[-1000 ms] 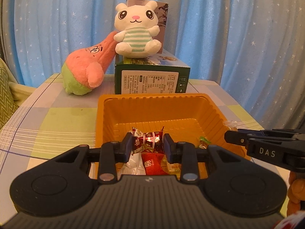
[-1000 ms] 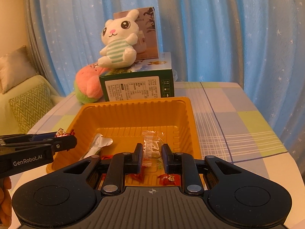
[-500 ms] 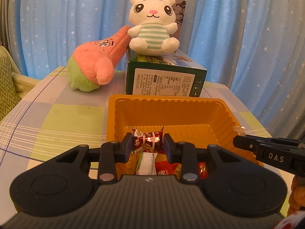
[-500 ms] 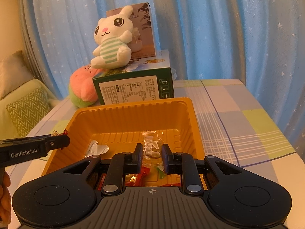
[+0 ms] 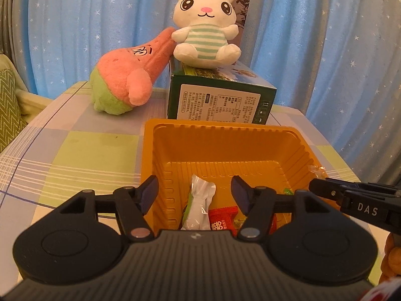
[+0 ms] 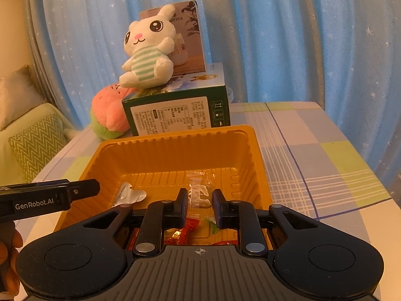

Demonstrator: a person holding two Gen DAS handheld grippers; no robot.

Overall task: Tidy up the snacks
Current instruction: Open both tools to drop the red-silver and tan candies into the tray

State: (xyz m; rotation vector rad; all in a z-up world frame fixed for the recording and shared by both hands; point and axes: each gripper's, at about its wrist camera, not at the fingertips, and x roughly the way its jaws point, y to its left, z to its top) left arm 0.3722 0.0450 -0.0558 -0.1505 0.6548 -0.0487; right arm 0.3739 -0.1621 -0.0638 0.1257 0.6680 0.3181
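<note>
Orange is the colour of the plastic tray (image 5: 220, 148) on the checked tablecloth (image 5: 75, 155), seen from the left wrist. The left gripper (image 5: 195, 192) hangs over the near end of the tray. Its jaws have just been opening and now stand wide apart with nothing pressed between them. Below them in the tray lie a white snack packet (image 5: 200, 200) and a red snack packet (image 5: 221, 219). The right gripper (image 5: 315, 188) pokes in from the right side, over the tray's edge. Behind the tray stands a green box (image 5: 220, 100) with a white toy bunny (image 5: 205, 25) sitting on top. A pink and green plush toy (image 5: 127, 80) leans on the box.

From the right wrist, the right gripper (image 6: 199, 205) is over the same tray (image 6: 175, 155). Its jaws are almost shut and pinch a clear snack wrapper (image 6: 198, 193) that hangs above the tray floor. Red sweets (image 6: 180, 230) lie under it in the tray. A white packet (image 6: 130, 195) lies further left in the tray. The left gripper (image 6: 92, 189) reaches in from the left, and fingers (image 6: 10, 263) hold its handle. The green box (image 6: 175, 115), the bunny (image 6: 147, 52) and a green cushion (image 6: 37, 140) sit further back
</note>
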